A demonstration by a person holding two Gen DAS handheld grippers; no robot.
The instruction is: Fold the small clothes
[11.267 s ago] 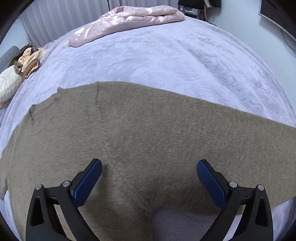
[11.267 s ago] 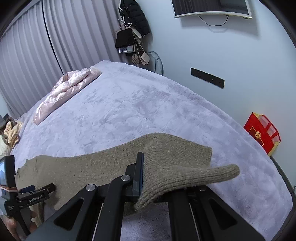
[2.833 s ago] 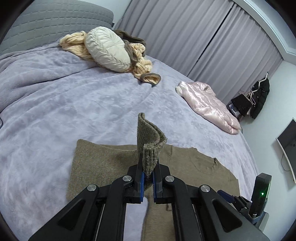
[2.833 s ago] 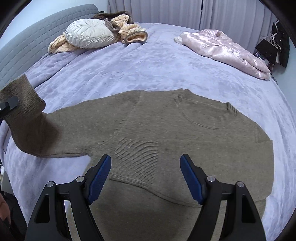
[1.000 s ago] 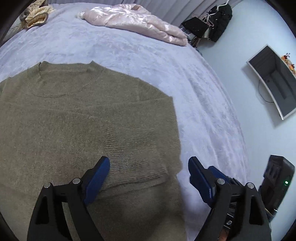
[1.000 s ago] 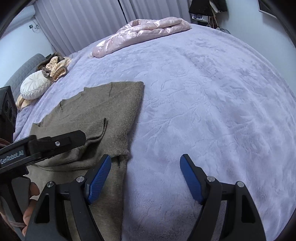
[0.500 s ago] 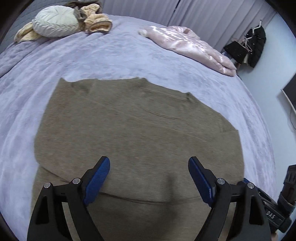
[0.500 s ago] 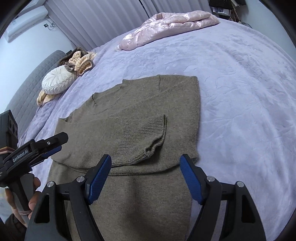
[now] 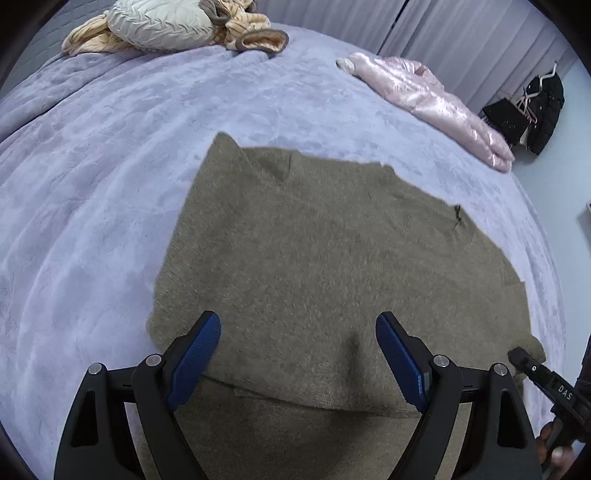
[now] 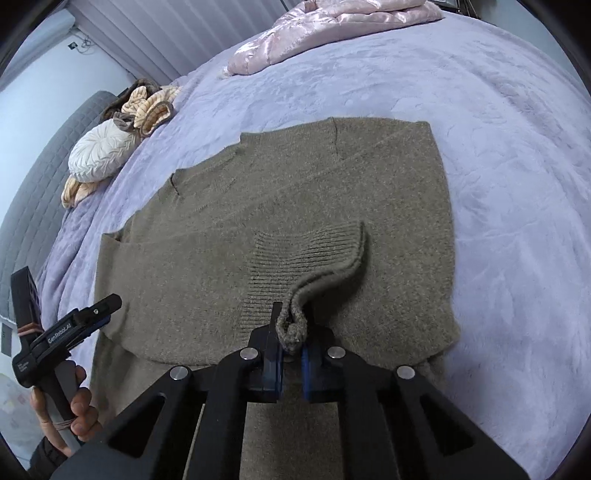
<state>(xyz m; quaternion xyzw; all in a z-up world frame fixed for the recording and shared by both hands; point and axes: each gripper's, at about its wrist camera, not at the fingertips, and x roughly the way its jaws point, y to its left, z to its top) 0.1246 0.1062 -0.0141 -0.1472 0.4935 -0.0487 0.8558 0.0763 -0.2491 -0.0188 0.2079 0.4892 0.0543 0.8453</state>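
On the lavender bedspread (image 9: 92,192), the brown sweater (image 9: 332,258) is lying flat w/ both sleeves already folded in across the body, neckline pointing away toward the headboard end. That sweater is basically the reference for everything else.

Right gripper (image 10: 291,354) has just snapped closed, and it's pinching the ribbed cuff (image 10: 314,254) of the sleeve that lies across the sweater's front; the cuff edge is bunched up and lifted a bit off the body fabric btwn the blue pads. Rest of that sleeve is lying on the sweater.

Left gripper (image 9: 297,354) is hovering over the near part of the sweater w/ jaws wide apart, nothing btwn them, pads not touching the knit afaict. From the right wrist cam you can see it off the sweater's left edge, w/ the person's hand (image 10: 70,410) wrapped around the handle.

Beyond the sweater's neckline: a pink satin jacket (image 10: 325,26) well apart from it, and further off toward the headboard a round cream pillow (image 10: 103,155) touching a peach knit thing (image 10: 151,107).
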